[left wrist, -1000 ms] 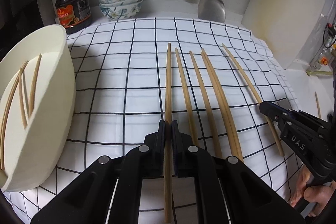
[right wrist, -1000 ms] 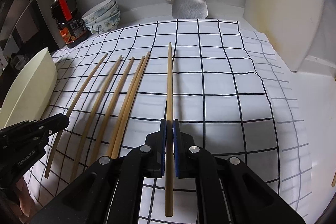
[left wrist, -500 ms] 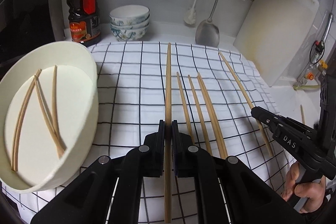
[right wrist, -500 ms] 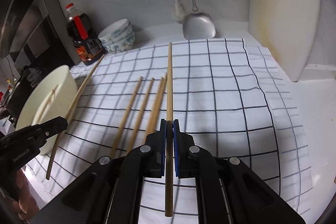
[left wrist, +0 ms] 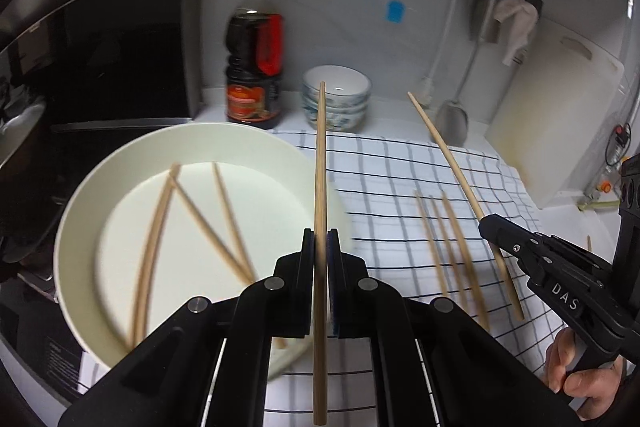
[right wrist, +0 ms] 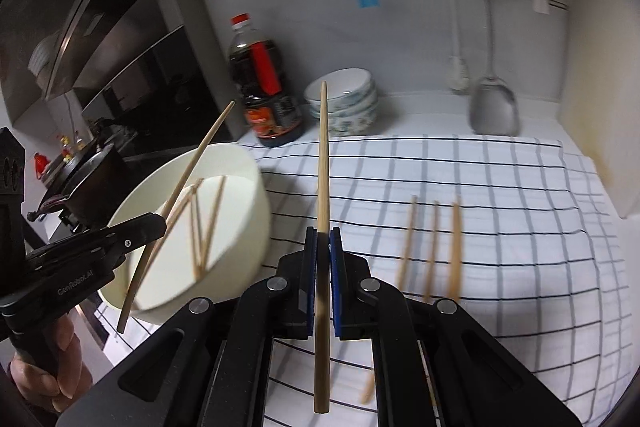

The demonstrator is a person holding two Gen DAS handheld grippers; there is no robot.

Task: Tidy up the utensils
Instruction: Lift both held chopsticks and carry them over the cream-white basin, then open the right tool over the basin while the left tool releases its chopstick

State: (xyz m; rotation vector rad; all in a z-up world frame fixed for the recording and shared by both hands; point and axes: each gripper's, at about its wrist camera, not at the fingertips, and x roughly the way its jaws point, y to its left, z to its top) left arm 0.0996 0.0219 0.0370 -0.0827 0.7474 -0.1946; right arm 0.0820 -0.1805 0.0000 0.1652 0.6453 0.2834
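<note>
My left gripper (left wrist: 320, 239) is shut on a wooden chopstick (left wrist: 320, 163) and holds it in the air over the right rim of a cream bowl (left wrist: 80, 195). Three chopsticks (left wrist: 192, 211) lie in that bowl. My right gripper (right wrist: 323, 239) is shut on another chopstick (right wrist: 323, 163), lifted above the checked cloth (right wrist: 500, 187), right of the bowl (right wrist: 244, 187). The left gripper also shows in the right wrist view (right wrist: 156, 223), the right one in the left wrist view (left wrist: 486, 223). Three chopsticks (right wrist: 434, 239) lie on the cloth.
A dark sauce bottle (left wrist: 254, 67) and stacked patterned bowls (left wrist: 336, 99) stand at the back. A metal spatula (right wrist: 494, 107) and a brush hang on the wall. A white cutting board (left wrist: 560, 115) leans at the right. A stove lies left.
Both grippers have lifted their chopsticks off the cloth and swung left toward the bowl. The left chopstick now hangs over the bowl's rim.
</note>
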